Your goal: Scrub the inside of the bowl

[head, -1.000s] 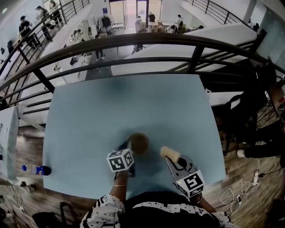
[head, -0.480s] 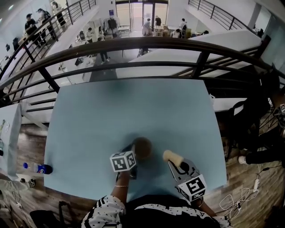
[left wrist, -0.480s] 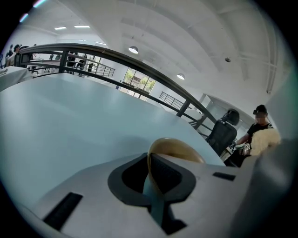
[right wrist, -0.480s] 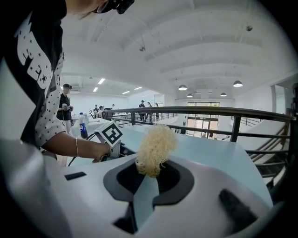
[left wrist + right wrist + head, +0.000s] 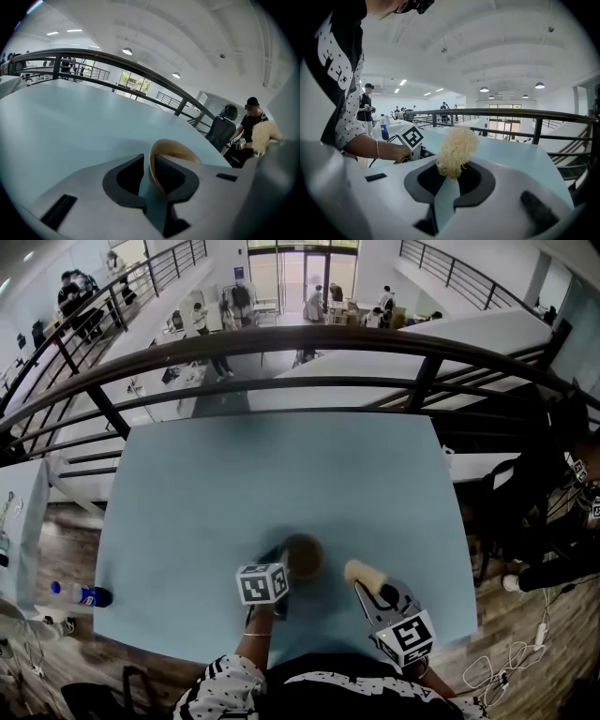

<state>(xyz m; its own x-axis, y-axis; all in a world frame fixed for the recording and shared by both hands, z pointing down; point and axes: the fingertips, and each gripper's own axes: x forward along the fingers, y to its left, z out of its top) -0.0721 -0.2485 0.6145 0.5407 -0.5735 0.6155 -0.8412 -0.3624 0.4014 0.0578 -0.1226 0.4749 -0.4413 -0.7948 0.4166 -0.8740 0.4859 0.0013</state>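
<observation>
here the bowl sits on the pale blue surface, close to the front edge and about midway between the left and right edges. the left gripper reaches it from the front-left, and in the left gripper view the bowl's near wall stands upright between the jaws. these jaws have just been opening, and the pads look eased off the wall rather than pinching it. the bowl's tan inside faces up, its far rim uncovered.

the right gripper is over the surface near the front edge, right of the bowl. its jaws are closed tight on a pale, fibrous scrubber, which sticks out past the tips. the scrubber is near the bowl's right side but apart from it, with a strip of surface showing between them.

beyond the bowl, broad open surface runs to the far edge and out to both far corners. a dark railing curves just behind that far edge. a bottle lies off the left edge near the front-left corner, and a dark chair stands beyond the right edge.
</observation>
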